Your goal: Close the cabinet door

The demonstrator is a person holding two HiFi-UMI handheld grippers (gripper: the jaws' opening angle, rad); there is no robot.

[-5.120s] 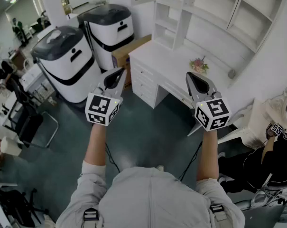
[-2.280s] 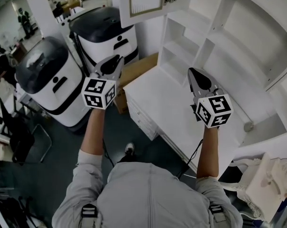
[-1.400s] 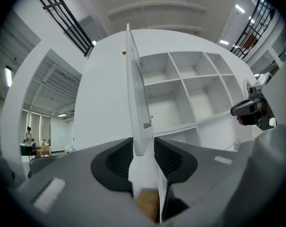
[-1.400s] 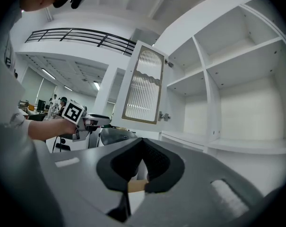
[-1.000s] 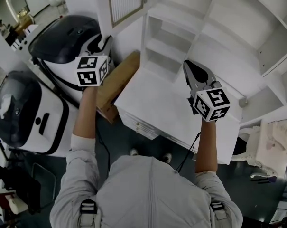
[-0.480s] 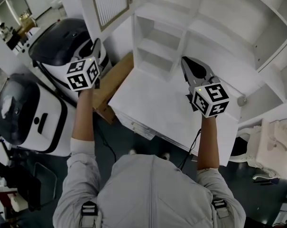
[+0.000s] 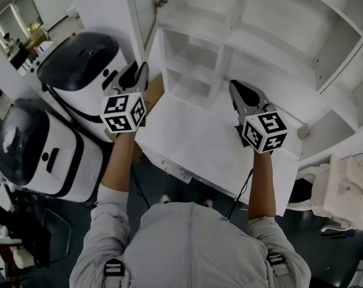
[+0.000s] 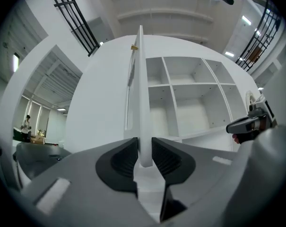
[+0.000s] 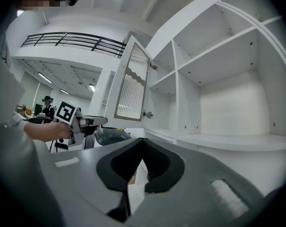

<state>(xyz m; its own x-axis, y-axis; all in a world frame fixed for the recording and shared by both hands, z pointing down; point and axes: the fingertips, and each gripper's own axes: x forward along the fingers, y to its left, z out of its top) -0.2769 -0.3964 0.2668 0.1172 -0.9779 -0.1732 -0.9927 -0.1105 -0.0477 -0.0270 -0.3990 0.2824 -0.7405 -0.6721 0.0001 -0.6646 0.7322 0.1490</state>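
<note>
One cabinet door (image 8: 141, 79), edge between opening jaws, left hand-held gripper (image 8: 143, 148)

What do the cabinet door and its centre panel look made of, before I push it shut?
Cabinet door: looks like white-painted wood or board, with a smooth matte finish; it is opaque and has a thick, rounded edge.
Centre panel: probably ribbed glass or plastic, going by its fine vertical ridges; I cannot tell which.
</note>
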